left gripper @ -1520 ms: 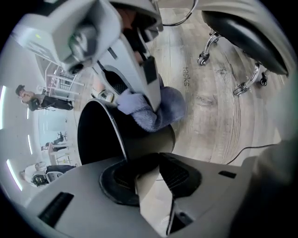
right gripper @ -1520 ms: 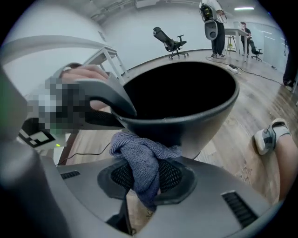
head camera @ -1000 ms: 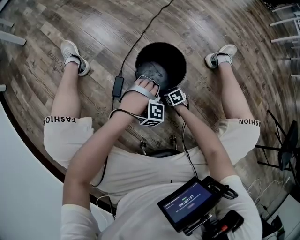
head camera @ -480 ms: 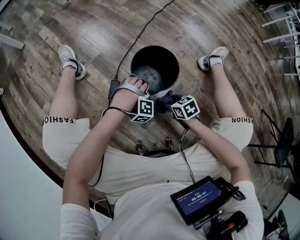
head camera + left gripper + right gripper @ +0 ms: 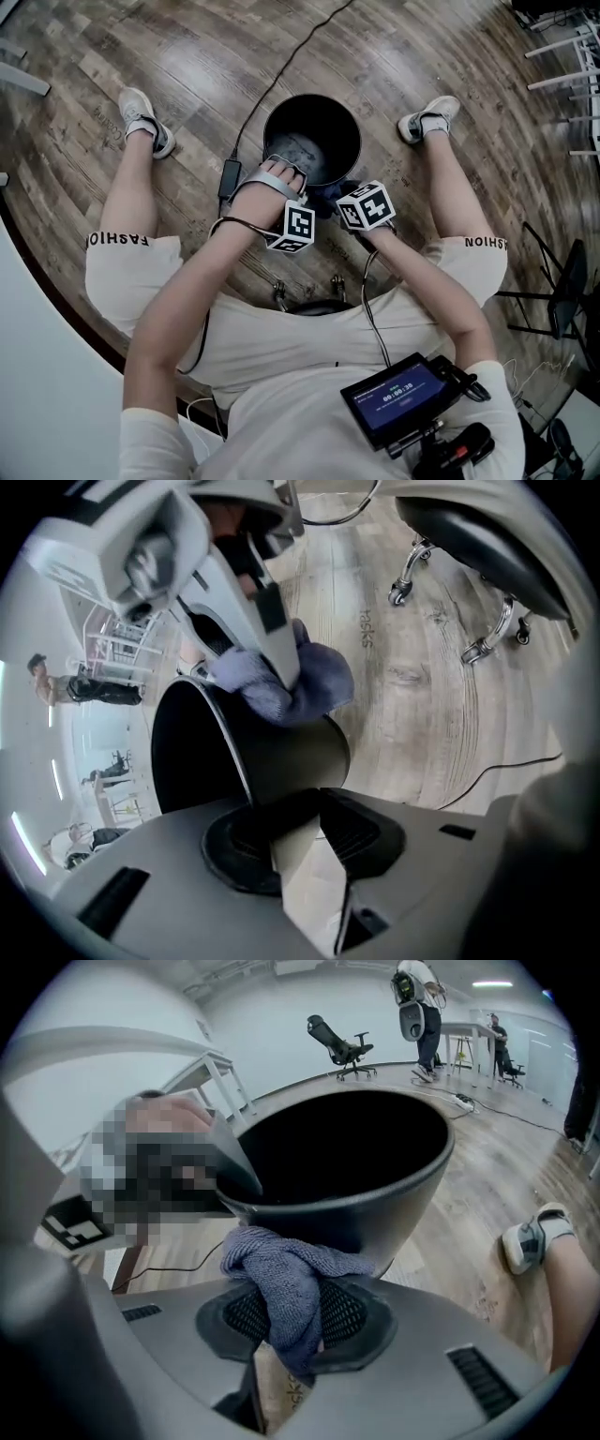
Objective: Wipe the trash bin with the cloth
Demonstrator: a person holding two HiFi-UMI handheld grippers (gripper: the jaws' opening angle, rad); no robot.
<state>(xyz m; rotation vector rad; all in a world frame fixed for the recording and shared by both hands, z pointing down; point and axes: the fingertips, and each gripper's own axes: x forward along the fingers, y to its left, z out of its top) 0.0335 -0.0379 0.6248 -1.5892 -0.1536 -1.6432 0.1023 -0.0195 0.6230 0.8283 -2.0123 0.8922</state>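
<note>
**Both claws busy at the bin rim, cloth on its outer wall**

Head view: black trash bin (image 5: pixel 313 99) upright on the wood floor (image 5: pixel 187 66), between the seated person's legs. Left claw (image 5: pixel 292 176) is at the near rim. Right claw (image 5: pixel 339 195) is just beside it on the outside, with the blue-grey cloth (image 5: pixel 327 200) bunched against the near wall. A black cable (image 5: pixel 281 70) runs past the bin's left side.

Left gripper view: the jaws have just been closing, and the bin's rim runs down between the pads. Claw clenched on the rim, one pad inside and one outside. Cloth sits higher up on the bin's outer wall, under the right claw's tips.

Right gripper view: claw clamped on the cloth; a fold hangs between the pads and the bunched top touches the bin's outer wall below the rim. A shoe (image 5: pixel 531 1237) at right on the floor.
</note>
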